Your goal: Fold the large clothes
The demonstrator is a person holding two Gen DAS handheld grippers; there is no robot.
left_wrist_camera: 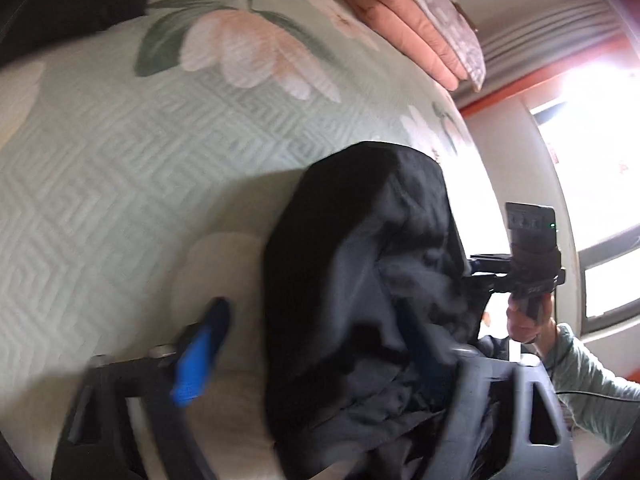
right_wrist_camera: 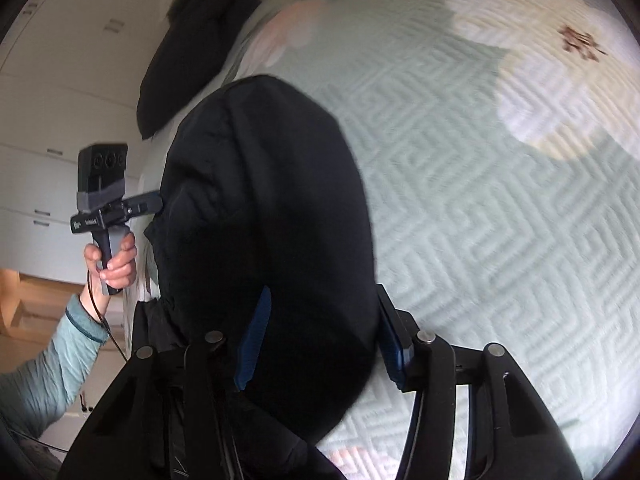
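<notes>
Both grippers, left gripper [left_wrist_camera: 304, 352] and right gripper [right_wrist_camera: 320, 340], stand spread, black garment [right_wrist_camera: 264, 216] bunched between, bedspread [right_wrist_camera: 480, 208] bare rightward

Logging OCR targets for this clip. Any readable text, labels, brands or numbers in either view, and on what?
None can be read for certain.
Small white print on the left gripper body, seen from the right wrist view: too small and blurred to read.
Small pale marking on the right gripper body, seen from the left wrist view: blurred, unreadable.
No print shows on the black garment or the floral bedspread.

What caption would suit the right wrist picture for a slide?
Right gripper holding a black garment above a green floral bedspread, the left gripper gripping its far edge.
</notes>
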